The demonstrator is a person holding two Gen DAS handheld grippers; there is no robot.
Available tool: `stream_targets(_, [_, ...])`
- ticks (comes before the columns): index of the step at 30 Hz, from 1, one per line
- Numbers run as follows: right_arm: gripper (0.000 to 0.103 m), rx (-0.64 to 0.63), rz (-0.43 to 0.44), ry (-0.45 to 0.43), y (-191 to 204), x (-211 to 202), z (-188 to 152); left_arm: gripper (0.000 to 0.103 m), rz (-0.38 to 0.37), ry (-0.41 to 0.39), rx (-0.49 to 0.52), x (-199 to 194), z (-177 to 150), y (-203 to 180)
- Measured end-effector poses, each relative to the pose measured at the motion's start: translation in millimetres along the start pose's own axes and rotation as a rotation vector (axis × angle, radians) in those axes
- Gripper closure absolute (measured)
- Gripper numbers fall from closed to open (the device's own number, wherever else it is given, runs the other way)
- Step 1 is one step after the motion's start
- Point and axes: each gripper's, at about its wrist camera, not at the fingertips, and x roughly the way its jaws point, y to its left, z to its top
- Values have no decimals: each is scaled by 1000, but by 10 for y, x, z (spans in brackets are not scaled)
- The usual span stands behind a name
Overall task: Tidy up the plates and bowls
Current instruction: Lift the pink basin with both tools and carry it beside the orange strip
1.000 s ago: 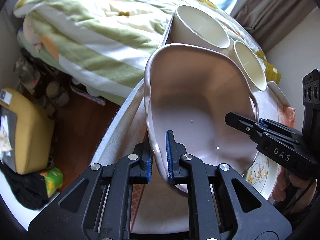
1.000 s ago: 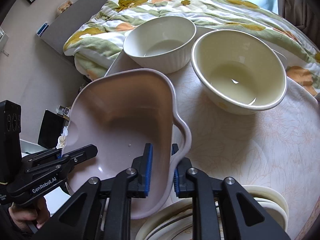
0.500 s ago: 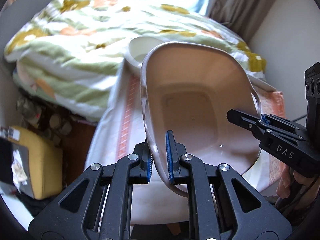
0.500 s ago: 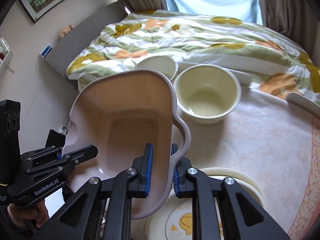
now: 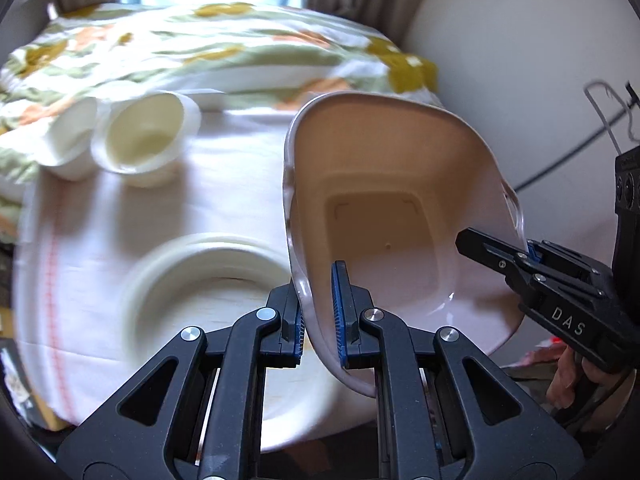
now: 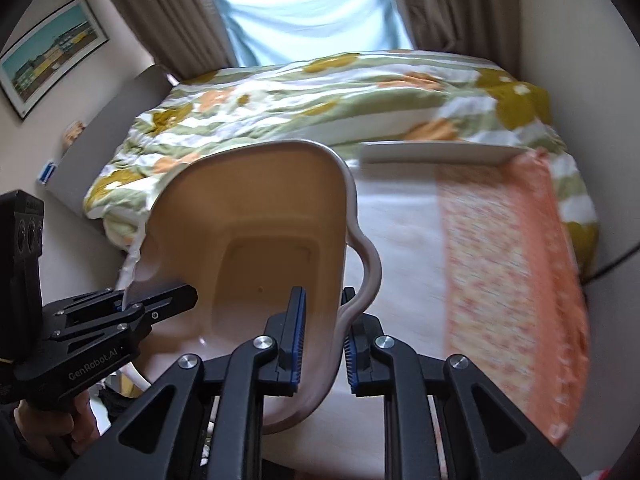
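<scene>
Both tools pinch the same pinkish dish (image 5: pixel 384 216), one on each side rim. Left tool (image 5: pixel 320 312) is clamped on the dish's left wall, lower centre of the left wrist view; blue pads (image 5: pixel 338 312) press the wall from both sides. Right tool (image 6: pixel 322 334) is clamped on the opposite wall next to the looped handle, lower centre of the right wrist view (handle bulges out just right of the outer pad).

Dish is held off the surface (image 5: pixel 224 184), tilted so its inside faces the cameras. In the left view it fills centre-right; in the right view, centre-left.

Left view, rest of the surface:
- two cream bowls (image 5: pixel 144 140) side by side, upper left, near the far edge
- stack of cream plates (image 5: pixel 208 264), lower left, just left of the dish
- everything here is motion-blurred

Right view: a flat white plate (image 6: pixel 436 153) at the far edge of the surface, upper right, by the orange patterned cloth (image 6: pixel 508 276). A bed with a floral cover (image 6: pixel 320 92) lies behind the surface. A hand (image 6: pixel 48 424) grips the left tool's handle, lower left corner.
</scene>
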Motion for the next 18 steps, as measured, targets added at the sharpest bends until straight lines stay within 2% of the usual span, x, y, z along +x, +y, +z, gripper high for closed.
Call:
stream_targets(6, [87,63,-44,38,-753,-33,-184,93,-35,73,23,496,-210,-643])
stream_targets(12, [87,84,-30,67,-1176,174,-404,93,-14,103,21,859,-419,-871])
stream_targets(18, [87,79,-10,79,-1343,272,-540,93,8,117,14,1030,-517,-948])
